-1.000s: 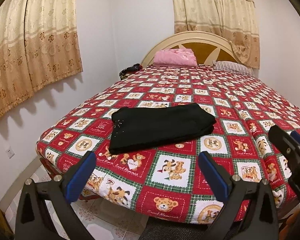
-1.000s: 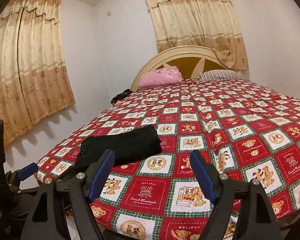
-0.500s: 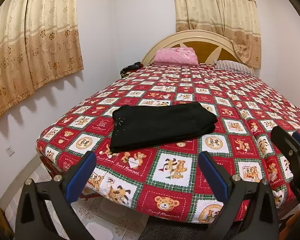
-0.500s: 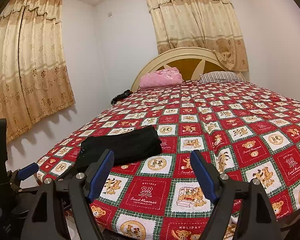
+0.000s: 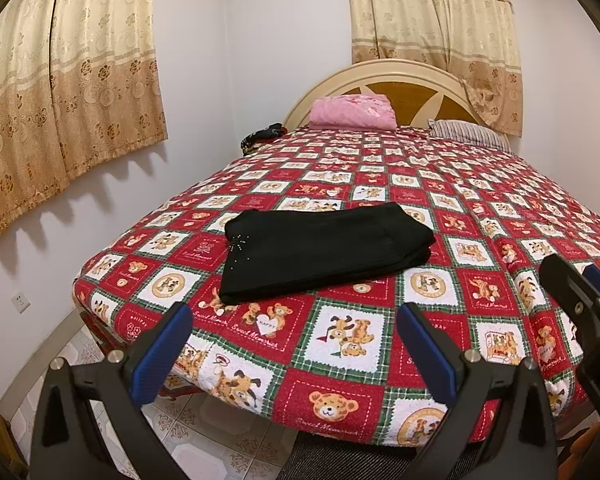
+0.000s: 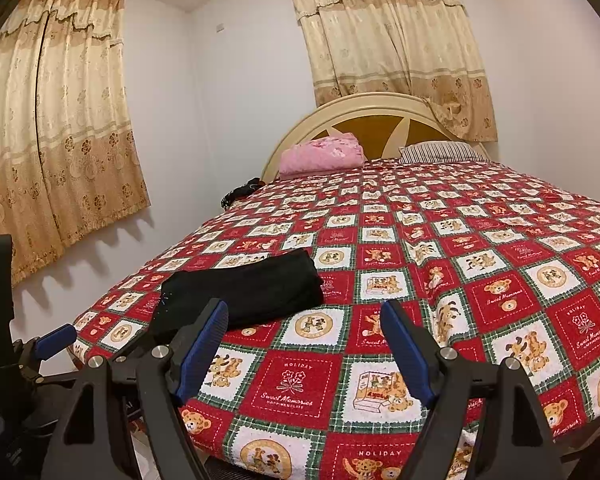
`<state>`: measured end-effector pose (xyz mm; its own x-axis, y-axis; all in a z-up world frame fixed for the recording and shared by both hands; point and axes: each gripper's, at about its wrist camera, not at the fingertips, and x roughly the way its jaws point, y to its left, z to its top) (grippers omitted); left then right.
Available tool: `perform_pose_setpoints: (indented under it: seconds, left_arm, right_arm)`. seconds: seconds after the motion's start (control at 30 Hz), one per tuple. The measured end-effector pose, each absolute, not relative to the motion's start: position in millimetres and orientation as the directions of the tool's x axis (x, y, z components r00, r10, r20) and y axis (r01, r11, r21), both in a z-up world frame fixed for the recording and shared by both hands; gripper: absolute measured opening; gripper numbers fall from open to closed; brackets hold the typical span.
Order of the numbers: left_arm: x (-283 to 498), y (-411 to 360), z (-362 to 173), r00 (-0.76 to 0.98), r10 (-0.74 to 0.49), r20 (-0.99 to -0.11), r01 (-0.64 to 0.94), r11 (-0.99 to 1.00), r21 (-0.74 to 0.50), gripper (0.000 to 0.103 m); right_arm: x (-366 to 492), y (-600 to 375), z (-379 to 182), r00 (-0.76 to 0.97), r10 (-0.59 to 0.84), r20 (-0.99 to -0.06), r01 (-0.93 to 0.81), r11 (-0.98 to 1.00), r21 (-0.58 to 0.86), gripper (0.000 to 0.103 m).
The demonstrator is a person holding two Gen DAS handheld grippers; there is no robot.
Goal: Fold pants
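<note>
The black pants [image 5: 324,254] lie already folded into a flat, layered rectangle on the bed [image 5: 340,364], close to its foot edge and toward the foot corner on the person's left. Their long axis runs across the bed, roughly parallel to the foot edge, with the small sparkly trim at the left end and the stacked fold edges at the right end.

The left gripper [image 5: 296,348] hangs just off the foot edge with its blue pads spread wide and nothing between them; the pants sit straight ahead of it, almost centred in its opening. The right gripper [image 6: 304,348] is likewise spread and empty, and from it the pants lie ahead and off to the left [image 6: 242,292], partly behind its left finger.

So the left gripper looks the nearer and better lined up. Judging by the compact shape, the folding seems done or nearly so; any further fold would bring one short end over the other.
</note>
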<state>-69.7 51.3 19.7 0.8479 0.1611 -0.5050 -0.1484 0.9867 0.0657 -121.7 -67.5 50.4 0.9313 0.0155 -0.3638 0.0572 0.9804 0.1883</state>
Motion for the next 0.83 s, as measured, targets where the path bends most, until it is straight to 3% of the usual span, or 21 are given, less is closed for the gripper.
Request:
perform_pose_setpoints:
  seconds: [0.4,0.83]
  left_arm:
    - [-65.4,54.1,14.8,0.822,0.209,-0.530,-0.192,0.977,0.088,0.103]
    - [-67.7,52.5,19.5,0.837,0.165,-0.521,-0.159,0.986,0.056,0.103]
  right_arm:
    - [-121.3,-67.2,49.0,0.930,0.014,-0.367,0.058,0.981,0.186,0.080]
    - [-119.9,-68.8,45.3,0.929,0.009,-0.371,0.066,0.980,0.189,0.080]
